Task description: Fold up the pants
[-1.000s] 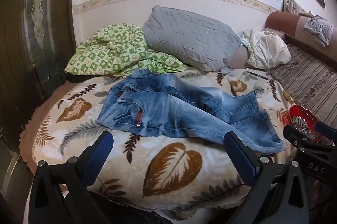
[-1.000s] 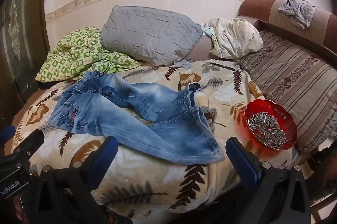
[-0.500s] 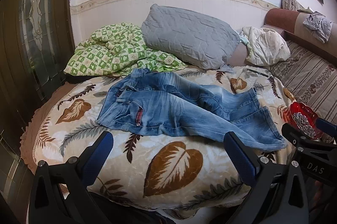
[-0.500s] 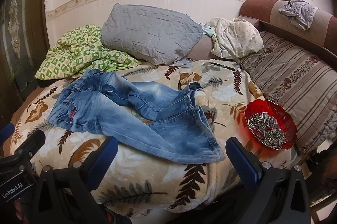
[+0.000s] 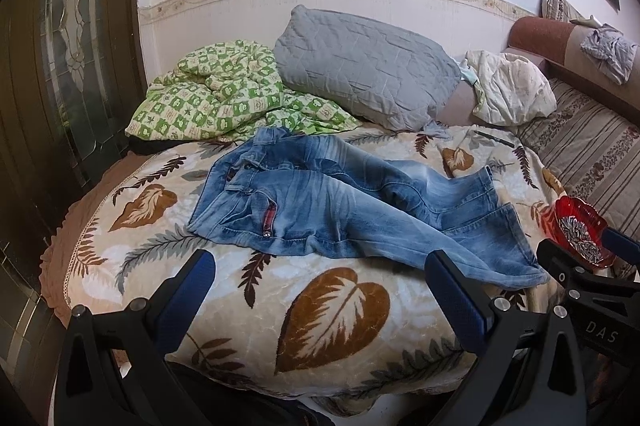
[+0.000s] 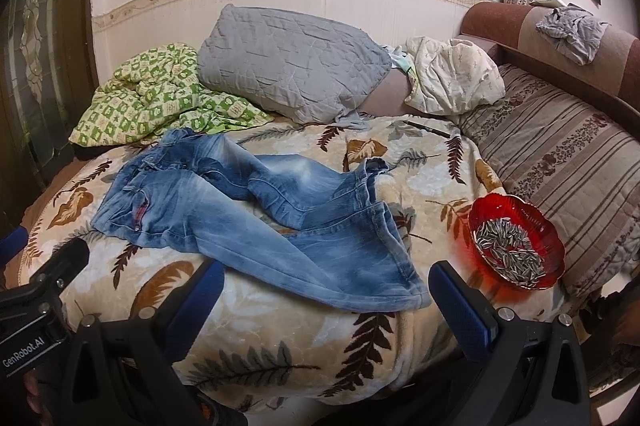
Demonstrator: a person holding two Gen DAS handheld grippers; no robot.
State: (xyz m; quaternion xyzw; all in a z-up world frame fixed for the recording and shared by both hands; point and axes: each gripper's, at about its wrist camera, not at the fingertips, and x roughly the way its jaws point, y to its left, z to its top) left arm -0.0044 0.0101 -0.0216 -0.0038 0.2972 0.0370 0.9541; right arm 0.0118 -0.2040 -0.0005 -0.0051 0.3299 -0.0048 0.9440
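Note:
Faded blue jeans [image 5: 340,201] lie crumpled on a leaf-patterned blanket [image 5: 332,310], waistband at the left, legs running right, one leg lying over the other. They also show in the right wrist view [image 6: 256,218]. My left gripper [image 5: 320,286] is open and empty, held short of the bed's front edge, in front of the jeans. My right gripper [image 6: 324,290] is open and empty, just in front of the near leg's hem [image 6: 384,290]. The right gripper's body shows at the right edge of the left wrist view [image 5: 588,306].
A red glass bowl of sunflower seeds [image 6: 516,246] sits at the blanket's right edge beside a striped sofa cushion [image 6: 568,161]. A grey pillow [image 6: 288,65], a green checked quilt [image 6: 160,97], a white bundle [image 6: 452,81] and a pen [image 6: 426,129] lie behind the jeans.
Both grippers have drifted slightly, so the bed sits a little differently in view. The jeans have not moved and both grippers stay open.

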